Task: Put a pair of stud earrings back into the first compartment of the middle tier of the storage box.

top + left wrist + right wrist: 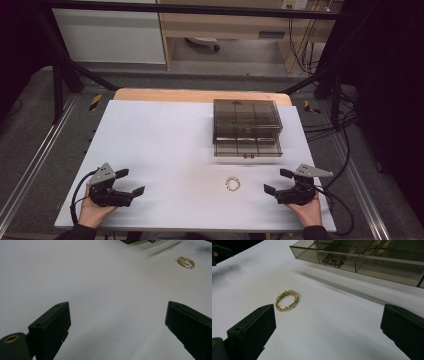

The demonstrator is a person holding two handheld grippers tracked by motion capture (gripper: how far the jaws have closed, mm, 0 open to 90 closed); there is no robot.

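A white tabletop (165, 150) carries three things: two hand-held tools and, between them, a small gold bracelet (232, 183), with a smoky clear box (245, 127) behind it.

Left tool (131, 182): held in the person's left hand (92, 210) at the 7 o'clock corner of the tabletop. Its jaws are spread wide with nothing between them. In the left gripper view the tool (117, 325) hovers over bare white surface, the bracelet (186, 262) lying well off toward 1 o'clock.

Right tool (276, 181): held in the right hand (310, 210) at the 5 o'clock corner. Jaws likewise spread wide, gripping nothing. In the right gripper view the tool (328, 325) faces the bracelet (286, 300), which lies flat on the tabletop just beyond the jaw at the left of that view, apart from it.

Bracelet: a closed ring of gold links, lying flat near the front centre of the tabletop, between the two tools and nearer the right one.

Box: at 12 to 1 o'clock from the bracelet, well apart from it. It is divided into compartments, and a latch (332, 261) shows on its front wall. The contents of the compartments cannot be made out.
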